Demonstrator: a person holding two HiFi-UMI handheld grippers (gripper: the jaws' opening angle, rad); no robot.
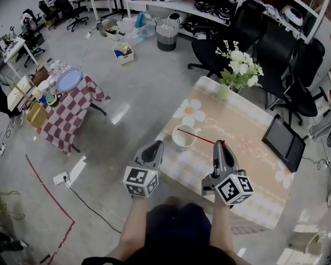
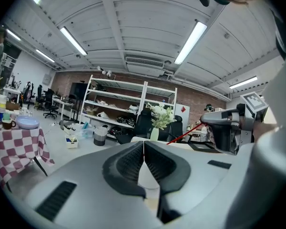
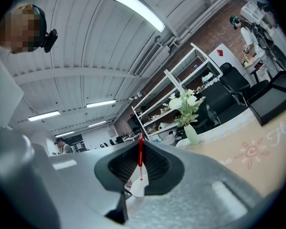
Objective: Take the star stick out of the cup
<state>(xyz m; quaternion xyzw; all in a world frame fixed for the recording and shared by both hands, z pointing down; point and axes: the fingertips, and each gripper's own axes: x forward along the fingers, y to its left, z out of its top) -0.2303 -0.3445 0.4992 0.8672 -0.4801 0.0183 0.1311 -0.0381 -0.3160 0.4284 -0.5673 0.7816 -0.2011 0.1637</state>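
- Judged main risk: thin red star stick (image 1: pixel 198 136) pinched only near one end by the right gripper (image 1: pixel 221 146), so liable to swivel or slip between the pads on a quick swing.
- Second risk: far end of the stick, lying over the rim of the white cup (image 1: pixel 183 138), catching that rim and tipping the cup, with nothing steadying it.
- Not clear from above whether that far end is already free of the cup.
- Right claw clamped tight on the stick, a red line between the ribbed pads in the right gripper view.
- Right gripper held above the flowered table (image 1: pixel 237 120) at about 4 o'clock of the cup, jaws pointing away from the body, stick reaching toward 10 o'clock.
- Left gripper (image 1: pixel 156 145) with jaws pressed together on nothing, at about 7 o'clock of the cup, near but apart from it.
- Both forearms low in the head view, roughly side by side.
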